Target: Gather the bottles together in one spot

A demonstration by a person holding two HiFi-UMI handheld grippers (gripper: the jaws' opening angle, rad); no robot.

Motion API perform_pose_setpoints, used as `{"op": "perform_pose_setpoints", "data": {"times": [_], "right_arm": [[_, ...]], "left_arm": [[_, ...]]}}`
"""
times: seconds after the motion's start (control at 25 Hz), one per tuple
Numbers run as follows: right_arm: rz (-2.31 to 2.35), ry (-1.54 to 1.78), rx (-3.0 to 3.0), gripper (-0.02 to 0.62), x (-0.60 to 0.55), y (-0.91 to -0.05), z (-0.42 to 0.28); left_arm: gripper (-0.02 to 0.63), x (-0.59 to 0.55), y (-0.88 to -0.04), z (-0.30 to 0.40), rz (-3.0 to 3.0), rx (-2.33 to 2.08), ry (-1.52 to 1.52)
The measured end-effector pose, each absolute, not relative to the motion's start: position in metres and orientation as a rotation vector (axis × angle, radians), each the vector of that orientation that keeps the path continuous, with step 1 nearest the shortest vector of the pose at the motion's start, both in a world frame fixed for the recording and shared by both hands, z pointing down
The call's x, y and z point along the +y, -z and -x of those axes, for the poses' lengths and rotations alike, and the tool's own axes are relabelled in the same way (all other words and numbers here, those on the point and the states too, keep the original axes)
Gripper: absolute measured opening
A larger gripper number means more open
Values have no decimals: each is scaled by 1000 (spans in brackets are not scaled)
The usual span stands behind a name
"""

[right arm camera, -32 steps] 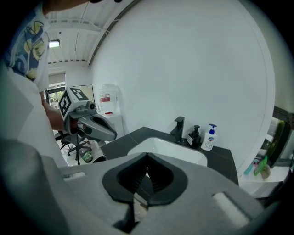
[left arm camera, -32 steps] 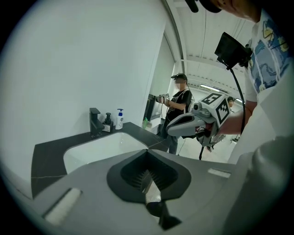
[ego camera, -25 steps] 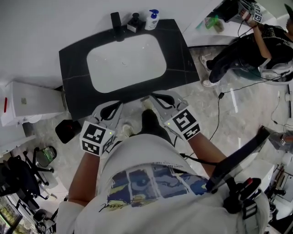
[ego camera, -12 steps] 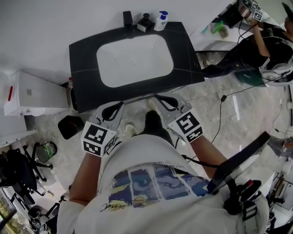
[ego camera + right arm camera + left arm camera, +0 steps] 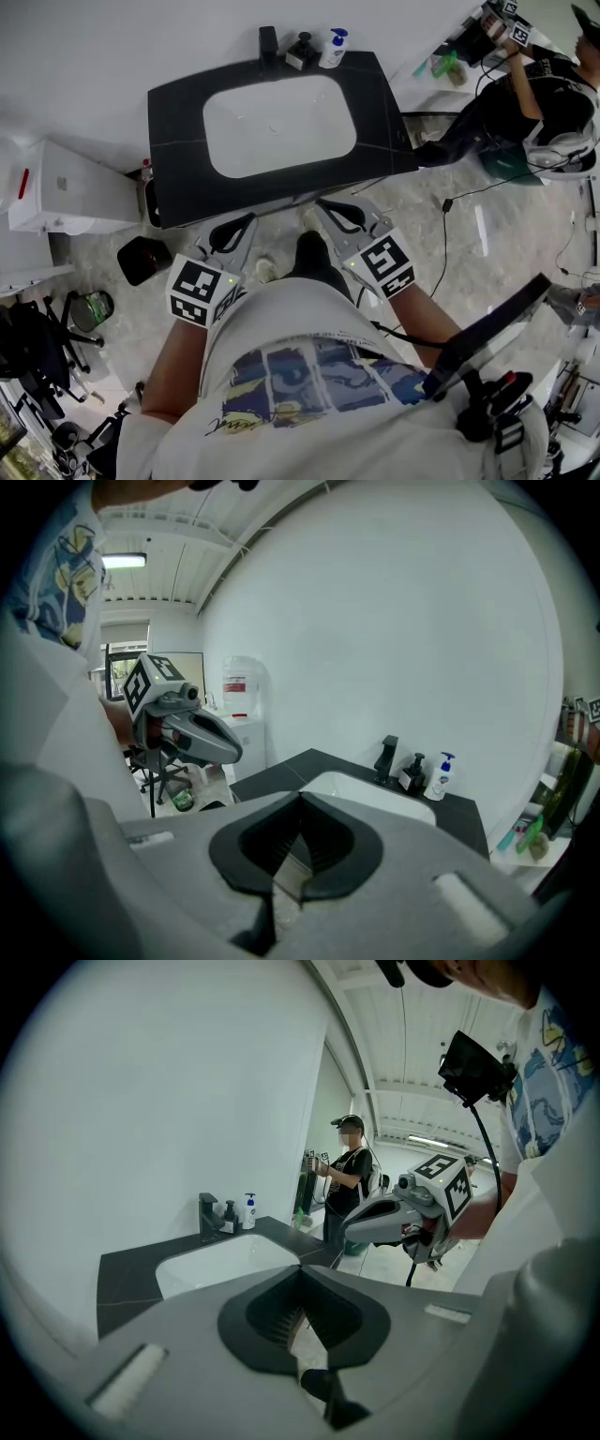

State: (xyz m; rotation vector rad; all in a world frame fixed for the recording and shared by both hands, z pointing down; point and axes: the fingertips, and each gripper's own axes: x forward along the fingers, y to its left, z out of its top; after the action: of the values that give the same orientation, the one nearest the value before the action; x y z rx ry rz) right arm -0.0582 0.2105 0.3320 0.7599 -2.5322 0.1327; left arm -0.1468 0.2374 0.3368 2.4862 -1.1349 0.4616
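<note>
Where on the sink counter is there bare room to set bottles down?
Bare: the black countertop left of the basin, and the strip right of it. Crowded: the back edge, where faucet, black dispenser and white pump bottle stand together.

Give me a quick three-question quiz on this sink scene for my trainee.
1. True or false: the left tool grips a bottle.
2. Where does the white pump bottle stand? A: on the countertop behind the basin, beside the dark pump bottle. B: inside the basin. C: on the floor.
3. Fill in: the right tool has its jaws ___.
Key: 1 false, the left tool is shut and empty. 2 A. 3 shut.
</note>
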Motion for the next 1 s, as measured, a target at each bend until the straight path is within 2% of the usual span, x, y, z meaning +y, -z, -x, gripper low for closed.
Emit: {"op": "perform_pose_setpoints", "data": {"times": [1.0], "right_arm": [[-747, -121, -2527, 0, 215, -332, 68]], "left_arm": [[2, 240, -340, 152, -2483, -1128, -462]]}}
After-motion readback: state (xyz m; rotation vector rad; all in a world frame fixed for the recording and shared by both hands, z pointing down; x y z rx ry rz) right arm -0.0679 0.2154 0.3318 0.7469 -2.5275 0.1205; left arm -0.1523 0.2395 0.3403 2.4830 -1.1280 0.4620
